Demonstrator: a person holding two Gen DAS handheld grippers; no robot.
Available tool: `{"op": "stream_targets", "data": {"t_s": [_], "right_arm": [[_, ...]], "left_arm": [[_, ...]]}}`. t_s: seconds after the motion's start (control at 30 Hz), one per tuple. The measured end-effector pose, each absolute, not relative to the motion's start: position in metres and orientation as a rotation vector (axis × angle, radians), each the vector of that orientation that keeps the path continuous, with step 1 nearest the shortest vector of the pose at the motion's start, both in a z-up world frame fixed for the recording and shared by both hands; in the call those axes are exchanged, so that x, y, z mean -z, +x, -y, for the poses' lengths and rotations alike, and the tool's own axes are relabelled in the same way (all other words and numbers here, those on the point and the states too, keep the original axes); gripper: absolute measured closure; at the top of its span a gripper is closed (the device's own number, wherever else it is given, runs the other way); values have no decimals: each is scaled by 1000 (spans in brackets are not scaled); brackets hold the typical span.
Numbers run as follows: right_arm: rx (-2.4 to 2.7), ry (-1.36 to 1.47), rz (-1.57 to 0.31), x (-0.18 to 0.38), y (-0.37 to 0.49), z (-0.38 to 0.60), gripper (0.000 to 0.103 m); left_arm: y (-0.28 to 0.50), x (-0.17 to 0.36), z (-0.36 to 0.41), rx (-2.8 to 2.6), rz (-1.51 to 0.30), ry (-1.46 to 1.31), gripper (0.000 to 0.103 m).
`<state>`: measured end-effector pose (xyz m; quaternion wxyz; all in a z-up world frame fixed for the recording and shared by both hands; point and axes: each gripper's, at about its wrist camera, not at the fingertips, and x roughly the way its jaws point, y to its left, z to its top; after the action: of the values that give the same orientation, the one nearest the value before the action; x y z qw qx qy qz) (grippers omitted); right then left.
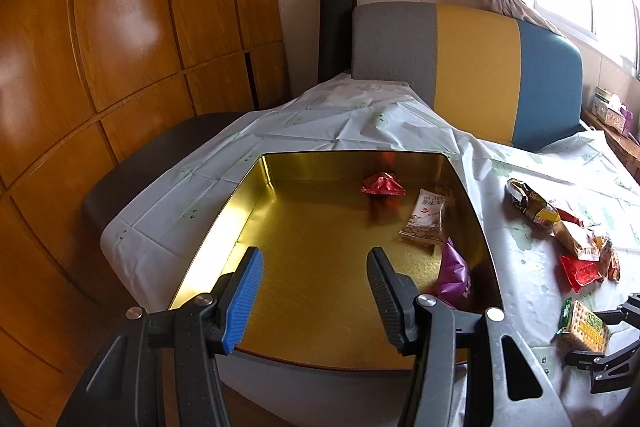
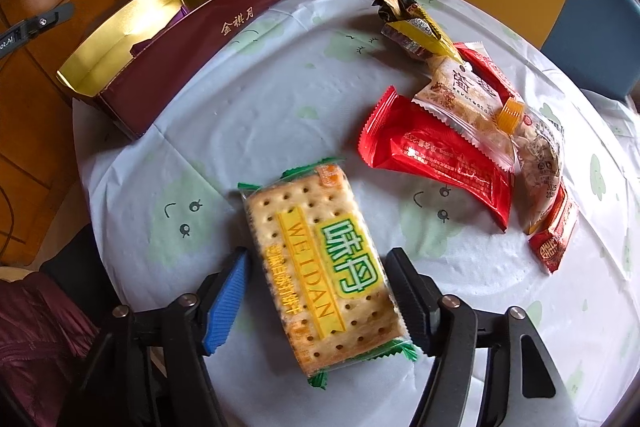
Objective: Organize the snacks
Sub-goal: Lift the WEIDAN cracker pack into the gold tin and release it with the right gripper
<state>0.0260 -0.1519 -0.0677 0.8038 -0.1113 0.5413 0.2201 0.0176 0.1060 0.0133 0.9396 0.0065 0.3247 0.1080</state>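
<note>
A gold-lined box (image 1: 256,211) with dark red sides (image 2: 200,39) lies on the table. In it are a red wrapped sweet (image 1: 382,185), a white nut packet (image 1: 426,221) and a purple packet (image 1: 454,277). My left gripper (image 1: 314,293) is open and empty over the box's near part. My right gripper (image 2: 320,291) straddles a green cracker packet (image 2: 320,267) that lies on the cloth; its fingers (image 2: 226,301) stand beside the packet, with a small gap on the left. The cracker packet (image 1: 586,325) and the right gripper (image 1: 604,341) also show in the left wrist view.
A heap of loose snacks lies right of the box: a red packet (image 2: 436,155), a clear pastry packet (image 2: 468,95), a yellow-black packet (image 2: 412,23) and others (image 1: 560,223). A pale patterned cloth (image 2: 280,119) covers the table. A grey-yellow-blue chair back (image 1: 476,67) stands behind.
</note>
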Motion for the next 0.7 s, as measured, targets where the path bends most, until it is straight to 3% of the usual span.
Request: {"op": "stream_targets", "data": {"t_s": [0.13, 0.33, 0.7], "right_arm": [[-452, -232, -1163, 65, 26, 150, 50], [-387, -253, -1161, 58, 29, 136, 53], [-381, -271, -993, 12, 43, 78, 53]], "left_arm": [[18, -11, -108, -218, -669, 5, 48], [15, -10, -115, -224, -667, -18, 48], [10, -5, -139, -270, -678, -58, 48]]}}
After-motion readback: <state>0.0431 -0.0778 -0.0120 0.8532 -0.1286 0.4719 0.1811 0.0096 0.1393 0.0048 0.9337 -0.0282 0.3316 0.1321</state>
